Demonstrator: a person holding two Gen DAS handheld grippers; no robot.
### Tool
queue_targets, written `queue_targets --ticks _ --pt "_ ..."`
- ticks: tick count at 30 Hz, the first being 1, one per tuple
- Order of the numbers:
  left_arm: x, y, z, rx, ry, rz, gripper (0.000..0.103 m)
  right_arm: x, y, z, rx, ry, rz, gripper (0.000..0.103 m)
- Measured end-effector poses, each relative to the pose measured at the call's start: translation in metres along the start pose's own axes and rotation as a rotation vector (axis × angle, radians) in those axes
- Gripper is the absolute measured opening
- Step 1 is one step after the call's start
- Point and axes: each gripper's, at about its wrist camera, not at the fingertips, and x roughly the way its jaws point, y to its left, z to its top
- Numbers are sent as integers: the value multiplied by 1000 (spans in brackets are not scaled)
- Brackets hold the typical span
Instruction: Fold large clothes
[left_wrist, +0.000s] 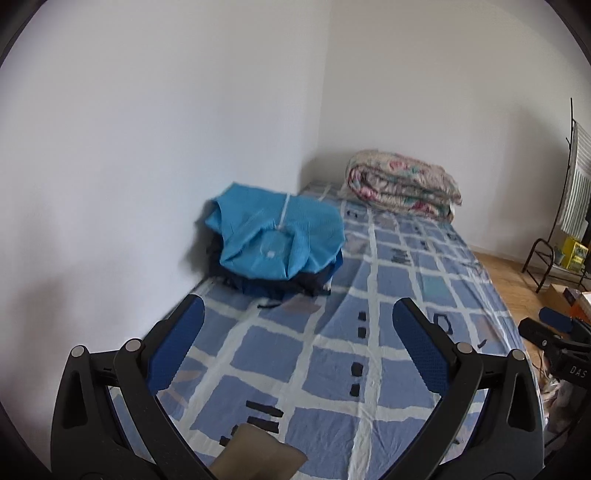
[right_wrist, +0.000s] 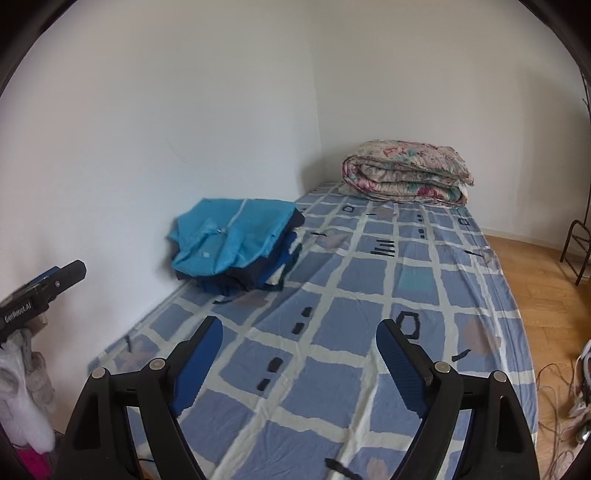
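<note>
Against the white wall (left_wrist: 147, 147), on the far-left side of the bed, sits a stack of folded clothes: a bright turquoise garment of thin, slightly shiny cloth (left_wrist: 275, 236) on top, darker navy pieces (left_wrist: 273, 286) under it. The stack touches or nearly touches the wall; I cannot tell which.

Left gripper (left_wrist: 297, 347), black frame with blue ribbed pads: jaws spread wide, nothing between them, hanging above the blue-and-white checked bedsheet (left_wrist: 332, 369). The stack lies ahead of it, slightly left, well apart.

Right gripper (right_wrist: 299, 354), same build: also wide and empty. From here the turquoise garment (right_wrist: 229, 236) lies ahead and clearly off to the left, so the left hand looks the nearer.

The stack's long axis seems to run roughly along the wall, following the bed's length; a pale seam or zip line on the top piece runs the same way. Which end is collar or hem I cannot tell.

Far right corner: a rolled floral quilt (right_wrist: 406, 173) at the head of the bed.

Judgement: no unfolded garment lies on the open sheet near either gripper.
</note>
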Motion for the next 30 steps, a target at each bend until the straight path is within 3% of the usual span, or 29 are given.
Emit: queue_targets --ticks 4,7,10,15,30 --pt "11 0 -4 41 -21 61 103 10 -5 -3 -8 0 -1 88" --pt "14 2 -8 38 -24 68 103 16 -6 -6 -3 0 -3 103" --pt "19 6 -11 16 -8 49 103 18 -2 -10 -23 -20 -41 103" --pt "29 2 -16 33 36 42 103 24 -4 -14 -6 -8 -33 103" --pt "28 -27 -23 129 41 54 103 31 -9 -19 30 14 -60 103"
